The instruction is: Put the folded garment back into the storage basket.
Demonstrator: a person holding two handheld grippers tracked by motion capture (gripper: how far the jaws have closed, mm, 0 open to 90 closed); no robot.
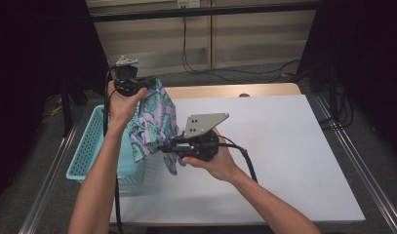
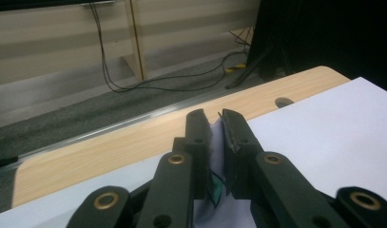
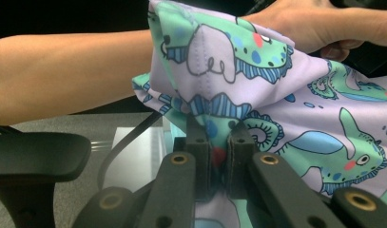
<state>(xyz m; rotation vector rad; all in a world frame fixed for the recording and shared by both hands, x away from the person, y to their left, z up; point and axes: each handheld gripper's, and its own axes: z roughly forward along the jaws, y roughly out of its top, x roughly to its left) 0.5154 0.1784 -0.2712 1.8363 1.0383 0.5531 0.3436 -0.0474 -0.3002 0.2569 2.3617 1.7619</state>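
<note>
Cloth [image 1: 154, 122] hangs above the table's [image 1: 284, 161] left edge by the basket [image 1: 91, 146], both grippers, left [image 1: 146, 84] and right [image 1: 166, 146], clamped on it; advise spreading hands apart, keeping hems pinched, before lowering flat.

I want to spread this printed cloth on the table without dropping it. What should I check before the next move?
1. Left gripper shut on the patterned cloth: ok.
2. Right gripper shut on the cloth: ok.
3. Cloth lifted off the white table cover: ok.
4. Cloth clear of the blue basket: cannot tell.
5. Bare space on the cover to the right: ok.
</note>
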